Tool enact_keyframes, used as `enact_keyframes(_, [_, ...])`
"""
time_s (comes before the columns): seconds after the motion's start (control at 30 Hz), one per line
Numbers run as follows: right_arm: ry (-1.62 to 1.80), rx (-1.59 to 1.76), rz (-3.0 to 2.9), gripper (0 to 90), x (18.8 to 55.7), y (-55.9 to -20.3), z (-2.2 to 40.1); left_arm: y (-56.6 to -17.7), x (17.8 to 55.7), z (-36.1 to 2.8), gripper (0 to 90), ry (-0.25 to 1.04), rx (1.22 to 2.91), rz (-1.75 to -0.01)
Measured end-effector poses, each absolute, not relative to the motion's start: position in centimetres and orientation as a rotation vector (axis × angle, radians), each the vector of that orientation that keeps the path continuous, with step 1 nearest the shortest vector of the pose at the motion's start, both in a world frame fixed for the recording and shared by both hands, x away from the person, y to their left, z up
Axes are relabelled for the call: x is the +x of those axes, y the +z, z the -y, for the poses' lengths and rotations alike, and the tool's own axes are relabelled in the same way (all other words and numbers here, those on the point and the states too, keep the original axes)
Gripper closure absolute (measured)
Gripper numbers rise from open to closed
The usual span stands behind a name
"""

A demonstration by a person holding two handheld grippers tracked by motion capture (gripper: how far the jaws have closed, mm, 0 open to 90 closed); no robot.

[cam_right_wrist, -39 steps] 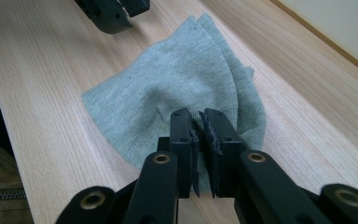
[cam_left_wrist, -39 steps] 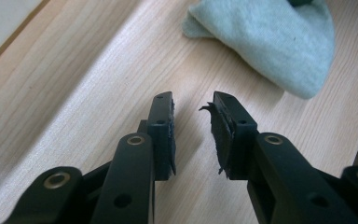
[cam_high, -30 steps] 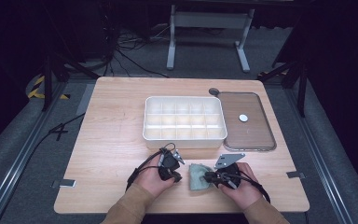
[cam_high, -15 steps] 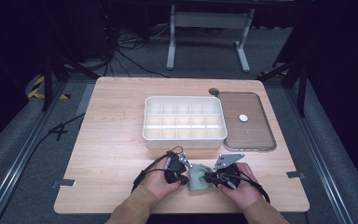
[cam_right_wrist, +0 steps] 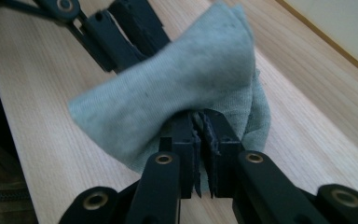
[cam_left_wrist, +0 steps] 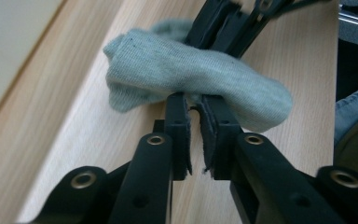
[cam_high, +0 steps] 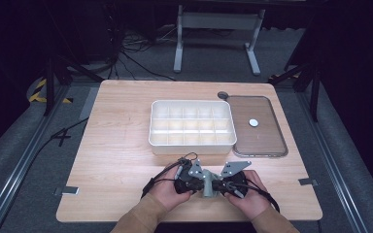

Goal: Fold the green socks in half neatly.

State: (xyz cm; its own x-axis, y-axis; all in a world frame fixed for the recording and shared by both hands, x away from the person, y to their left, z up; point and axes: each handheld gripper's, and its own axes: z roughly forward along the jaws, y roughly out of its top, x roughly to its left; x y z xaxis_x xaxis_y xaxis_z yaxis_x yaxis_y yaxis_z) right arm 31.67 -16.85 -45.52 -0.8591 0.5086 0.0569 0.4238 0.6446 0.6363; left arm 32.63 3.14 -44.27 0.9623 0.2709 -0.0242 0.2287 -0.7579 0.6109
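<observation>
From the high view, both hands meet at the near edge of the counter (cam_high: 116,160), the left tool (cam_high: 197,183) and right tool (cam_high: 217,185) facing each other across a grey-green cloth (cam_high: 207,186), probably to fold it. Left gripper view: the jaws are clenched on the cloth's (cam_left_wrist: 196,77) edge. Right gripper view: the jaws pinch the cloth's (cam_right_wrist: 177,88) opposite edge, lifting it just above the wood

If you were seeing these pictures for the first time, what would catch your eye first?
Both grippers, left and right, meet at the table's near edge, each pinching the same grey-green cloth. Behind them sits a white compartment tray, with a brown lid to its right.
</observation>
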Motion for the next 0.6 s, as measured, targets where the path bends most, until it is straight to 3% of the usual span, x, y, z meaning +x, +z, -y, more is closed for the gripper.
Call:
enact_keyframes(0.3, [1.031, 0.806, -2.741, 82.7, 31.83, -45.63, 16.64, -44.03, 32.57, -3.08, 61.1, 0.203, 2.464, -0.244])
enact_keyframes(0.47, [1.043, 0.837, -2.738, 80.6, 31.9, -45.65, 16.72, -43.89, 32.52, -3.1, 60.2, 0.219, 2.451, -0.231])
enact_keyframes(0.6, [1.044, 0.868, -2.702, 73.6, 31.91, -45.69, 16.74, -43.83, 32.61, -3.11, 59.7, 0.211, 2.449, -0.233])
